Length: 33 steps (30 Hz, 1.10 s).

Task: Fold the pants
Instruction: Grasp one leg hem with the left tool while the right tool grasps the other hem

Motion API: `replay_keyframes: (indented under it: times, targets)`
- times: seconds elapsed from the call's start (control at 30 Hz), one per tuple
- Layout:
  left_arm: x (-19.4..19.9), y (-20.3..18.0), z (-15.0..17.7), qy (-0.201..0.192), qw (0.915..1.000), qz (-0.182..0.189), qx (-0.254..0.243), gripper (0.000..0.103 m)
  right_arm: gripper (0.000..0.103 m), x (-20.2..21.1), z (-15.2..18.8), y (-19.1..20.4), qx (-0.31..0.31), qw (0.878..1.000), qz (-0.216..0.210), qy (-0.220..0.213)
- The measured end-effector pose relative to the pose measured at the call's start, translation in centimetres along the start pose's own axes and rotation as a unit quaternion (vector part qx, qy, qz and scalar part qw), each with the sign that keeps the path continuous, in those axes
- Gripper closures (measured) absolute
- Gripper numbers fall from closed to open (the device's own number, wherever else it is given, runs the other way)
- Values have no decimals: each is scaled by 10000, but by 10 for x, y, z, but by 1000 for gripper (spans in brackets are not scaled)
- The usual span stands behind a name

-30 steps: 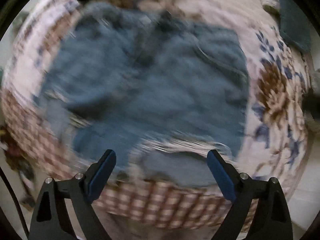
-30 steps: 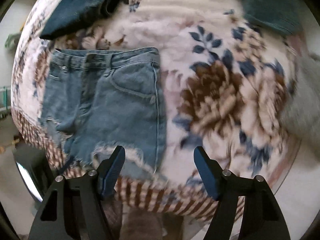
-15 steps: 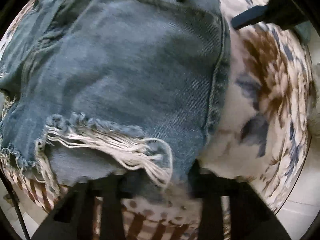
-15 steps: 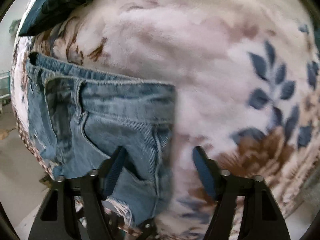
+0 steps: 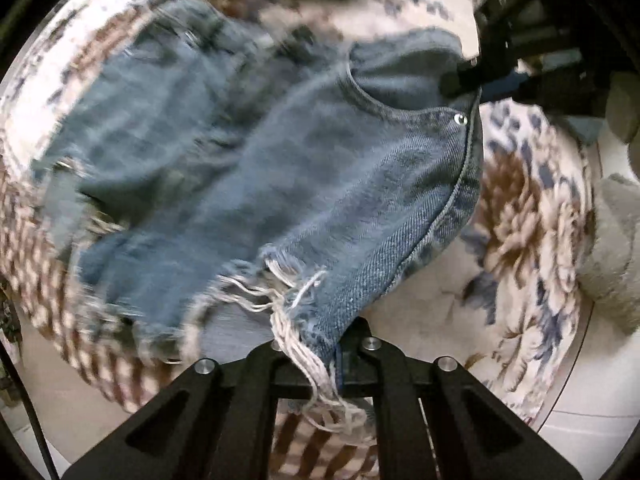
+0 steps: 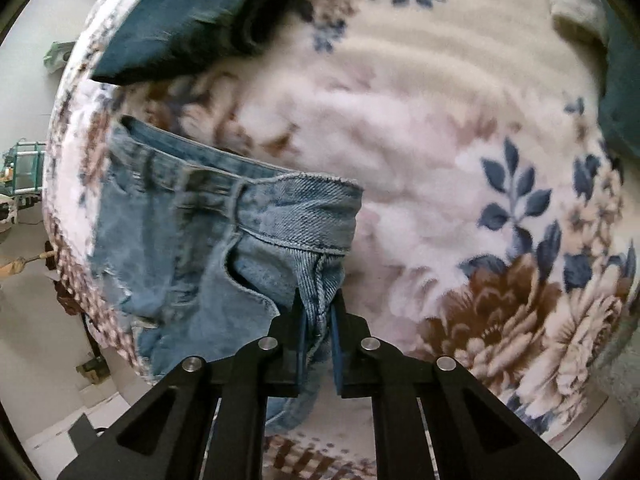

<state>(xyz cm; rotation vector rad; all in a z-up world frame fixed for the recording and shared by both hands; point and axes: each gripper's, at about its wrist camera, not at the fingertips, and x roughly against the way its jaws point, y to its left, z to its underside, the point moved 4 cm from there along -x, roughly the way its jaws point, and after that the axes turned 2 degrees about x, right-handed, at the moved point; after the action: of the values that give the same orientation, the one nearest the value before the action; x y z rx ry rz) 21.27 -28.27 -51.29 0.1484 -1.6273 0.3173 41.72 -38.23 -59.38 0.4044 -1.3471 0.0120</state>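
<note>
Denim shorts with frayed hems lie spread on a floral fleece blanket, pale pink and cream with brown blooms and navy leaves, its edge banded in a brown check. The left gripper is clamped tight on the frayed hem corner at 6 o'clock in its own view, white threads hanging over its fingers. The right gripper pinches the side seam just below the waistband, at 6 o'clock in the right wrist view, and also shows at 2 o'clock in the left wrist view, holding that same edge. A dark teal folded garment sits on the blanket at 11 o'clock in the right wrist view, apart from the shorts. A grey fuzzy cloth lies at 3 o'clock of the left view. Pale floor shows beyond the blanket at 8 o'clock.
</note>
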Motion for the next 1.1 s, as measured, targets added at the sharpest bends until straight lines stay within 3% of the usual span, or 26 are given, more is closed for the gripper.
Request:
replay_keyframes:
  times: [0.2, 0.47, 0.73, 1.03, 1.07, 1.1]
  targets:
    - [30, 63, -24, -453, 9983, 54, 374, 99, 93, 42, -5, 48, 174, 9994, -26, -296]
    - [42, 135, -73, -785, 9925, 52, 931, 99, 93, 52, -45, 170, 686, 9966, -25, -461]
    - [10, 235, -112, -613, 9882, -106, 1400, 99, 93, -17, -105, 286, 1154, 9926, 338, -177]
    - [-59, 302, -129, 28, 9867, -53, 1622, 98, 93, -107, -134, 339, 1262, 9866, 1019, 195]
    - [-65, 304, -129, 118, 9873, -29, 1587, 94, 90, -113, -136, 341, 1262, 9856, 1099, 228]
    - [-69, 307, -128, 199, 9869, 1, 1601, 94, 81, -119, -138, 343, 1253, 9851, 1143, 283]
